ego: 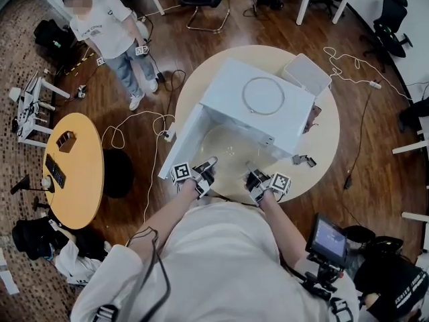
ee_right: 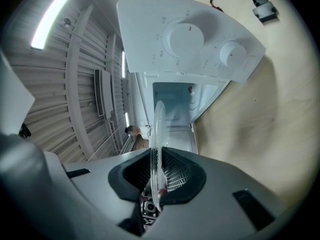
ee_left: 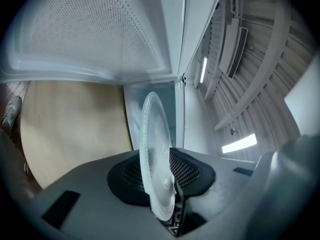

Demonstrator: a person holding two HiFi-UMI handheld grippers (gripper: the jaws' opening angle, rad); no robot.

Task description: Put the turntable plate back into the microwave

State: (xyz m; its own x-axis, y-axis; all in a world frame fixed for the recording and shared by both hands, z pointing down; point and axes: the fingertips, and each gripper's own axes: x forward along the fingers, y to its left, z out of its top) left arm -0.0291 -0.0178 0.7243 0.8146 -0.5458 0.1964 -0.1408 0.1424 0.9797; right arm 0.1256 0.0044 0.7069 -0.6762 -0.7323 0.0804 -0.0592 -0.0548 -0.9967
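The clear glass turntable plate (ego: 231, 154) hangs in front of the open mouth of the white microwave (ego: 258, 109), carried between both grippers. My left gripper (ego: 204, 174) grips its near left rim and my right gripper (ego: 257, 178) its near right rim. In the left gripper view the plate (ee_left: 151, 139) stands edge-on between the left gripper's (ee_left: 162, 176) dark pads, with the perforated door (ee_left: 95, 29) above. The right gripper view has the plate (ee_right: 159, 126) as a thin edge clamped in the right gripper (ee_right: 159, 178), pointing at the cavity (ee_right: 172, 101) beside the knob panel (ee_right: 200, 41).
The microwave door (ego: 179, 146) swings out to the left. A roller ring (ego: 243, 101) lies on the microwave's top. On the round table (ego: 328, 136) are a white box (ego: 307, 72) and a small dark clip (ego: 303, 159). A person (ego: 107, 32) stands at the far left; cables cross the floor.
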